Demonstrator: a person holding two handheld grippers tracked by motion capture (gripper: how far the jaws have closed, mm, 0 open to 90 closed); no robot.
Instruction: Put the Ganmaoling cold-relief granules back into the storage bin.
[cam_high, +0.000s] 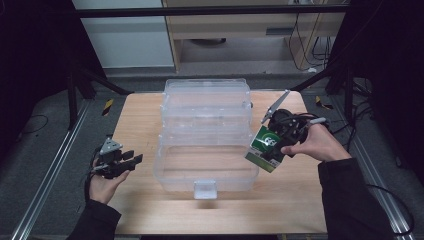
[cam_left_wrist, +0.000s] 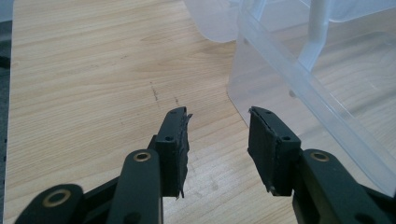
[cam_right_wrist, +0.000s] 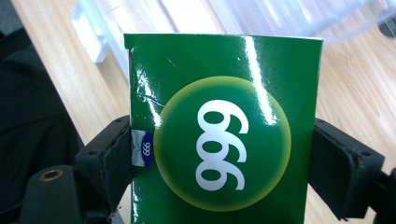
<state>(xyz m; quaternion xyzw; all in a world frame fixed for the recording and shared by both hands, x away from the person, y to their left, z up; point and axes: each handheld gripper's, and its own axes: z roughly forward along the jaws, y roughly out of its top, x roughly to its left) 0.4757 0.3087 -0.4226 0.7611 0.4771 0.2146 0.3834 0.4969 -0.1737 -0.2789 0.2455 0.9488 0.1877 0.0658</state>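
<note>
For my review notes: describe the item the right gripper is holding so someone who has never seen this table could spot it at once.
Start at the wooden table with the big clear plastic storage box at its middle. By the box's right wall, the right gripper holds a small carton clamped between its jaws, raised off the tabletop. It is the only coloured item here: glossy green, with white 999 digits in a yellow-green circle.
</note>
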